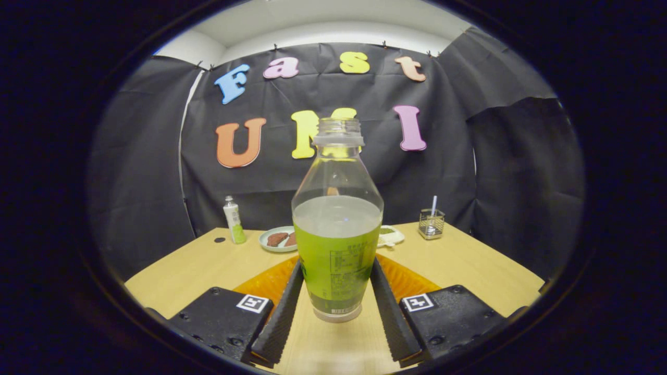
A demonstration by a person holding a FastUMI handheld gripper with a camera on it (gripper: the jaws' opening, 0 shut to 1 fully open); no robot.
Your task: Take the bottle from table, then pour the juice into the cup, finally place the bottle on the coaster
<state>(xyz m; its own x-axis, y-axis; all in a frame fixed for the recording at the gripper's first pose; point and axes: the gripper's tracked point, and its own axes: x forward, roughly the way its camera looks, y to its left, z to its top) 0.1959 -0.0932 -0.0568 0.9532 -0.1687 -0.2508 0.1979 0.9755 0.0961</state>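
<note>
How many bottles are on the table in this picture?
2. The open bottle stands between the gripper fingers, which press its sides. A small capped bottle stands far behind, beside the plate. The big bottle may hide more.

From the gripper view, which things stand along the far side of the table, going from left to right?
Small white and green bottle → plate with brown pieces → pale dish → wire holder with a straw. In front of them the gripper has its fingers on both sides of the juice bottle.
</note>
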